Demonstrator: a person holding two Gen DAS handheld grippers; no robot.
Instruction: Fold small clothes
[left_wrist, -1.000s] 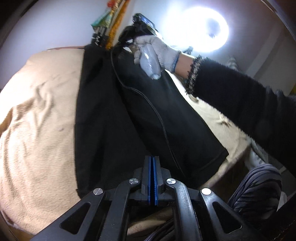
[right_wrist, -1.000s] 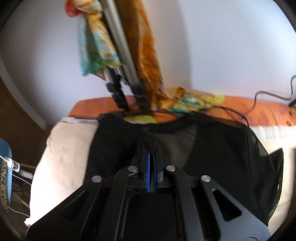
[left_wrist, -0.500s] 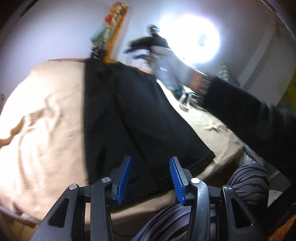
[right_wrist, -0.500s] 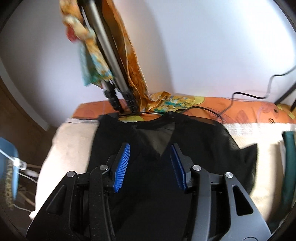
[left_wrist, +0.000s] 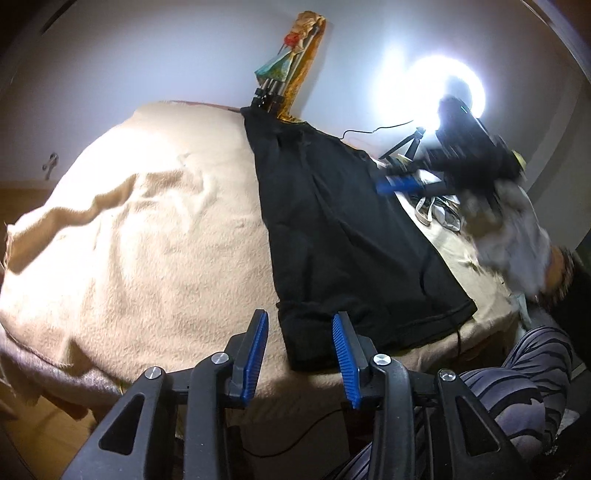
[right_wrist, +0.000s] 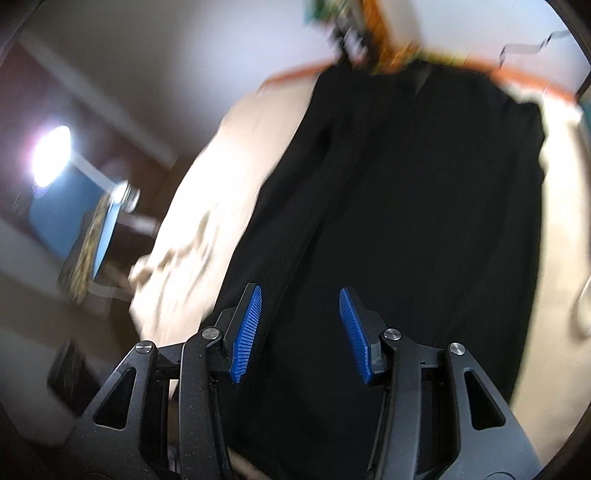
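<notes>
A black garment (left_wrist: 351, 229) lies folded lengthwise into a long strip on the beige blanket (left_wrist: 147, 240). Its collar end is at the far wall and its hem is near me. My left gripper (left_wrist: 299, 332) hovers at the hem's near left corner with its jaws closing. That corner shows between the blue pads, which do not press on it. In the right wrist view the garment (right_wrist: 406, 221) fills the blurred frame. My right gripper (right_wrist: 301, 314) stands open above it, holding nothing. The left view shows the right gripper (left_wrist: 399, 182) blurred at the garment's right edge, held by a gloved hand (left_wrist: 509, 229).
A bright ring light (left_wrist: 447, 88) glares at the back right. A tripod draped with colourful cloth (left_wrist: 284, 74) stands against the wall behind the collar. The person's striped leg (left_wrist: 517, 387) is at the bed's near right. A blue chair (right_wrist: 96, 221) stands left of the bed.
Both grippers were shut on the garment and have let go and opened. The left has drawn back to the near hem. The right has swung away from the collar toward the right side.
</notes>
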